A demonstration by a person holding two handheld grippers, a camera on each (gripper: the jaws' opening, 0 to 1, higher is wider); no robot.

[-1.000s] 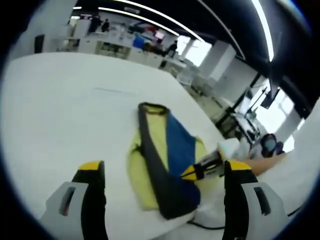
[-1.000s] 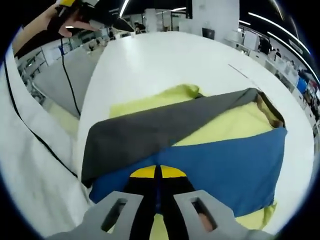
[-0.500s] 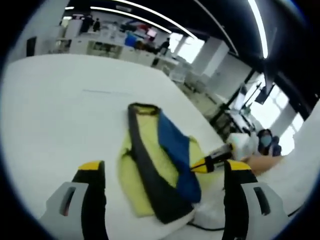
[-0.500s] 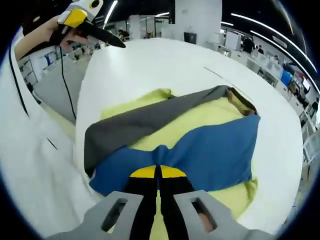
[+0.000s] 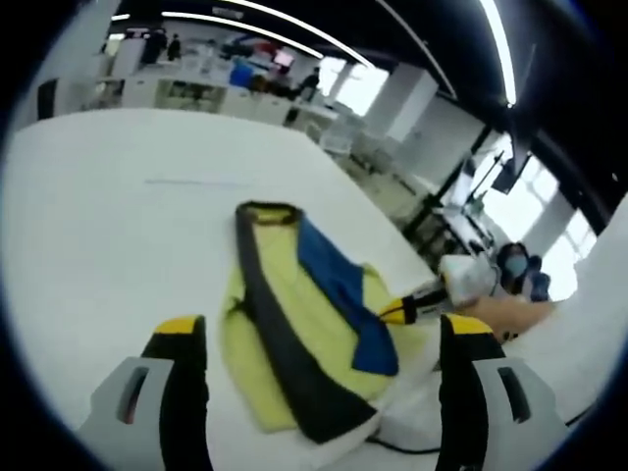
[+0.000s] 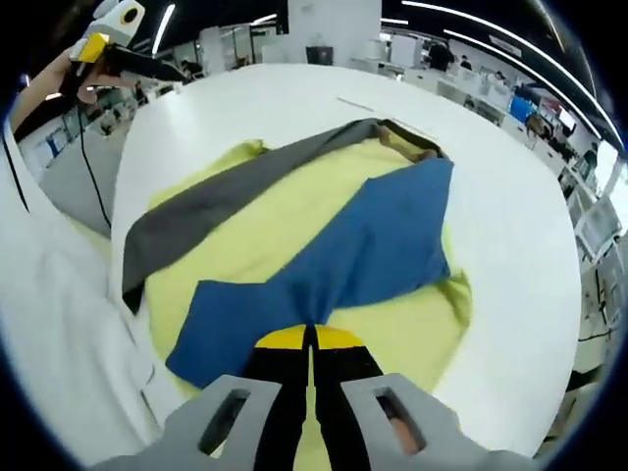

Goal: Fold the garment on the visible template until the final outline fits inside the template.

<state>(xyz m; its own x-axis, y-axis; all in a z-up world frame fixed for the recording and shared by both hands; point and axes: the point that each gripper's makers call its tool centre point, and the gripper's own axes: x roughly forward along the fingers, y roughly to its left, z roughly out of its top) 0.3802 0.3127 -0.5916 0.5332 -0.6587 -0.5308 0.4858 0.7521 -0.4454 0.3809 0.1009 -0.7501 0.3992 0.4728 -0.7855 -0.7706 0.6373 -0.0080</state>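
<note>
We see a broad white surface (image 5: pixel 128 226) with a thin line (image 5: pixel 191 183) marked far across it. Beyond its far edge stand rows of desks (image 5: pixel 186 86) with people (image 5: pixel 312 82) among them. Long ceiling lights (image 5: pixel 496 49) run overhead, bright windows (image 5: pixel 535 221) glow at right, and a black cable (image 6: pixel 86 177) hangs at left.

No readable text — garment (image 6: pixel 324 245) plain (no label, number, sign legible).

The right gripper (image 6: pixel 310 339) covers the garment (image 6: pixel 324 255)'s near edge; the template line (image 5: pixel 196 183) is perhaps too faint to trace.
</note>
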